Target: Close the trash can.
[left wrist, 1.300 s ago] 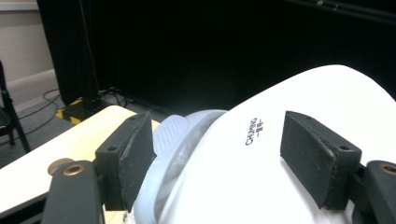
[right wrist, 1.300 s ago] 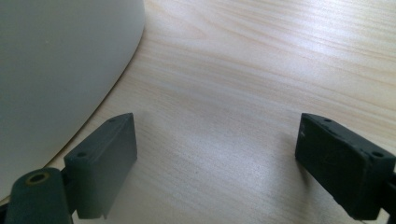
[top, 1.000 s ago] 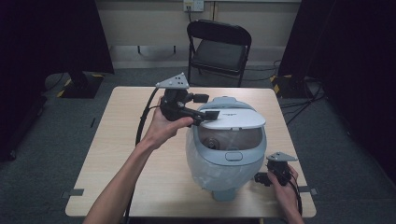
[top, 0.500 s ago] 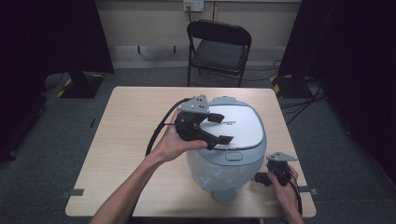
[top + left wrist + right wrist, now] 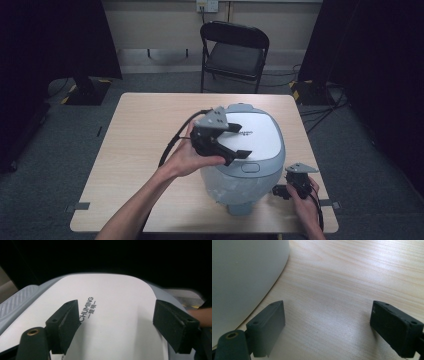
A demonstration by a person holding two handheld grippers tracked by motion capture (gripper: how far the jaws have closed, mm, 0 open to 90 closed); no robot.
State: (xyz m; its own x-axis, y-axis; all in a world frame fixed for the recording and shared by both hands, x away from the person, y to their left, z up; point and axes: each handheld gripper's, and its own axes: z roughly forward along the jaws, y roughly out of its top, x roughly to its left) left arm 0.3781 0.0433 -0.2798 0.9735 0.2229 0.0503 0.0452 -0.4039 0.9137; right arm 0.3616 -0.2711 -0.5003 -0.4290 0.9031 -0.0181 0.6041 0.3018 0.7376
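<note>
Cooker [image 5: 245, 160] sits right of centre in the high view, on the table [image 5: 140, 150], lid [image 5: 252, 132] down flat, white panel up. Left gripper [image 5: 235, 142] is above the lid's left part, jaws spread wide, nothing between them. In the left gripper view both jaws rise from the bottom corners with the white lid [image 5: 112, 315] across mid-frame and the "CHUMING" print [image 5: 87, 307] just right of the left jaw. Jaws look close over the panel; contact cannot be told. Likely reason for the pose: pressing or checking the lid closed, so the open jaws act as a pusher, not a clamp. The release button [image 5: 250, 167] is just below the gripper on the front edge, lower centre of the cooker top.

Right gripper [image 5: 280, 191] is low at lower right of the high view, beside the cooker base, near the table's front edge. Its jaws are also spread, empty. The right gripper view shows bare wood [image 5: 342, 290] between them and the cooker's curved wall [image 5: 242, 277] at upper left, near the left jaw but apart from it. Probably parked there to stay clear while ready to steady the body. A chair [image 5: 235, 50] stands beyond the table at top centre, not involved.
</note>
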